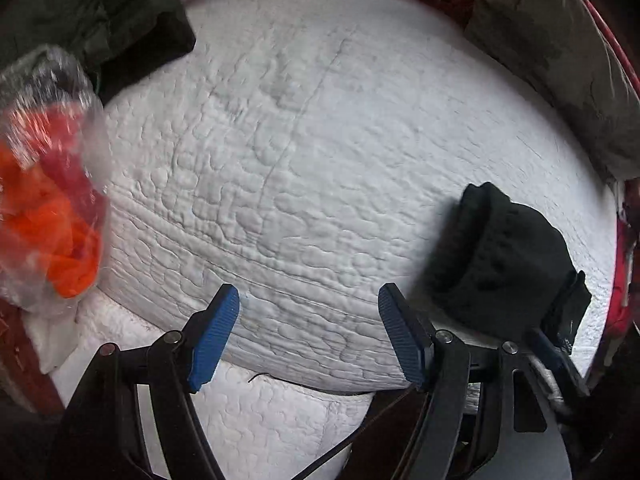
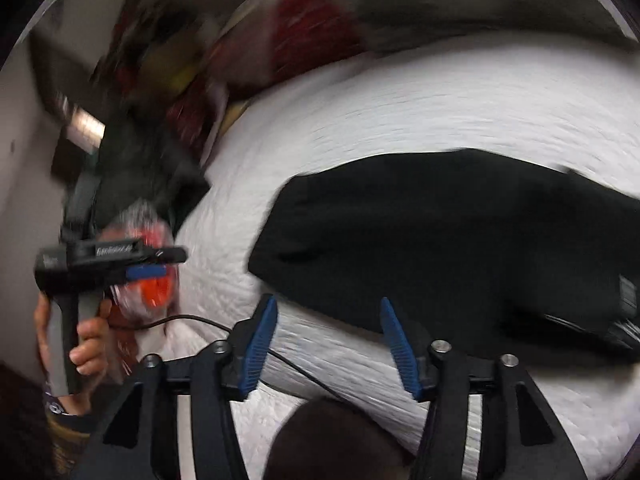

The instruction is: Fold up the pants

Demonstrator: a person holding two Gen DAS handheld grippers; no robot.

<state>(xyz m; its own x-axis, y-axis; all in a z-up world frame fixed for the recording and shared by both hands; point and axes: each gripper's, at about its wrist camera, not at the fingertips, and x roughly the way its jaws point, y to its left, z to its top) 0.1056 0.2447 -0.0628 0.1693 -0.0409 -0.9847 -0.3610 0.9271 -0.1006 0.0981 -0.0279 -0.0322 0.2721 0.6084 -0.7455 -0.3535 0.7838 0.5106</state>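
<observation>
Black pants (image 2: pixel 440 236) sit in a compact folded bundle on the white quilted mattress (image 1: pixel 304 152), so I'd call the fold pretty much done. Both my grippers are open with nothing between the pads: left gripper (image 1: pixel 308 336) over bare mattress beside the bundle, right gripper (image 2: pixel 328 348) just short of it (blurry view). Maybe a final tidy left.
</observation>
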